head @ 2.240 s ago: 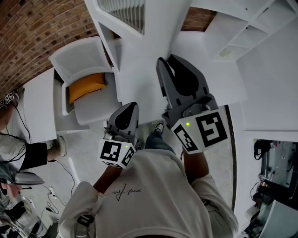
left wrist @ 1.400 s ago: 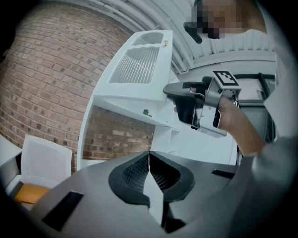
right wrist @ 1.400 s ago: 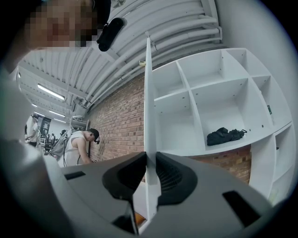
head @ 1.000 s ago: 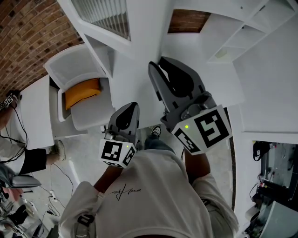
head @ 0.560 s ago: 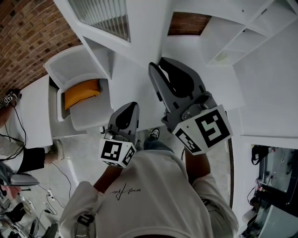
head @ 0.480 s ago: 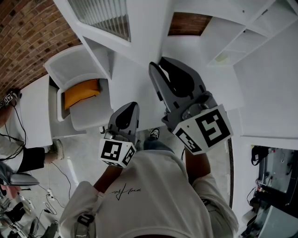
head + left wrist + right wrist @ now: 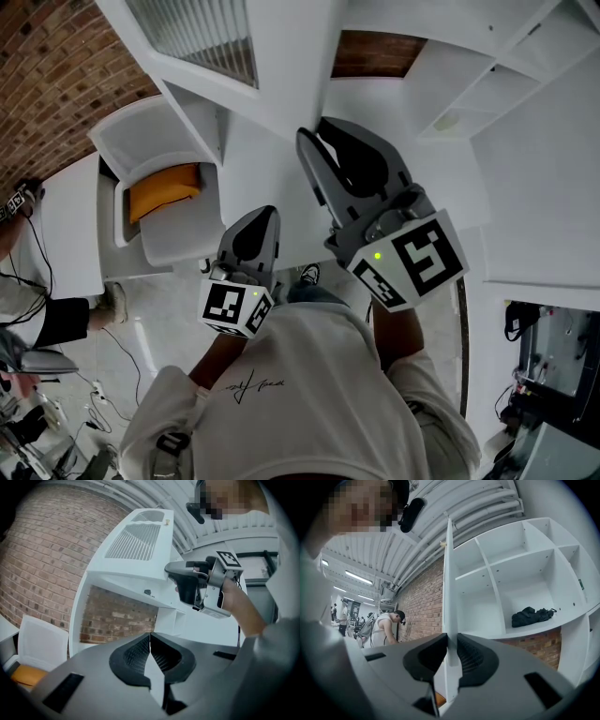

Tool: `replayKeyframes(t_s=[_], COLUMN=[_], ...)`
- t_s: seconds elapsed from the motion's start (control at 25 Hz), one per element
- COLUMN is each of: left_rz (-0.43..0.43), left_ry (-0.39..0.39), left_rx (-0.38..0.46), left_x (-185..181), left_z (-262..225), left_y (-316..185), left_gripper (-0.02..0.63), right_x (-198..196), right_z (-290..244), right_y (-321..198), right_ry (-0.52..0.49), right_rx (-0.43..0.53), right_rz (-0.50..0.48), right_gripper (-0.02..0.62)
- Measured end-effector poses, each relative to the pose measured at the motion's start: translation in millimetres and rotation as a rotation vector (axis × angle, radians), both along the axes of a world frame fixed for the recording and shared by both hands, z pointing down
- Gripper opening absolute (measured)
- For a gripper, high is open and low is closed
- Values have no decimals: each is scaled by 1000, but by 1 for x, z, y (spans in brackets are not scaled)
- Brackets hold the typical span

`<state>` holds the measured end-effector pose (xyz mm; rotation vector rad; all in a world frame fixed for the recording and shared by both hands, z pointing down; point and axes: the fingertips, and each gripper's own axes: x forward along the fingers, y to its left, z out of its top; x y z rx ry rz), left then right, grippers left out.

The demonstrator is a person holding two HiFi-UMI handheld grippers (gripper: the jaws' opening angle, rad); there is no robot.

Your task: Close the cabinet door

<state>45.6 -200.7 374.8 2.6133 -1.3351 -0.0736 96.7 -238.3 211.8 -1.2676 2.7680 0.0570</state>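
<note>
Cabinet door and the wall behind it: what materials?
Cabinet door: probably painted or laminated board, going by the flat, even matte white face and thin square edge; the core is not visible. Wall: bare red-brown brick, rough, with visible mortar joints.

Left gripper [image 7: 150, 642], jaws together, empty

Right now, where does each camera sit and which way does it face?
Head view: on the person's head, facing steeply down; shows the shirt, left gripper and right gripper.
Left gripper view: on the left gripper, facing along its shut jaws toward the louvred cabinet door; shows the right gripper and hand.
Right gripper view: on the right gripper, facing along jaws shut on the cabinet door's edge, toward open shelves.
Shared: both gripper views show the cabinet door.
</note>
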Motion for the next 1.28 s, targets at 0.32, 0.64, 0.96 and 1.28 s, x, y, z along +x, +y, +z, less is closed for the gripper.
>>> replayKeyframes(t_s=[0.32, 0.64, 0.96, 1.28], left_rz=[-26, -54, -71, -69], left_ry=[4, 2, 0, -16], left_rx=[10, 5, 8, 15], left_x=[8, 14, 18, 19], left_z=[0, 4, 5, 4], left_y=[-9, -17, -23, -26], left_gripper=[17, 17, 17, 17], right_x=[9, 16, 18, 20], right_z=[0, 0, 1, 1], right_y=[-10, -20, -26, -31], right_ry=[-8, -23, -22, -28], right_rx=[3, 9, 16, 19], right_rz=[-28, -62, -92, -98], right_gripper=[69, 71, 71, 71])
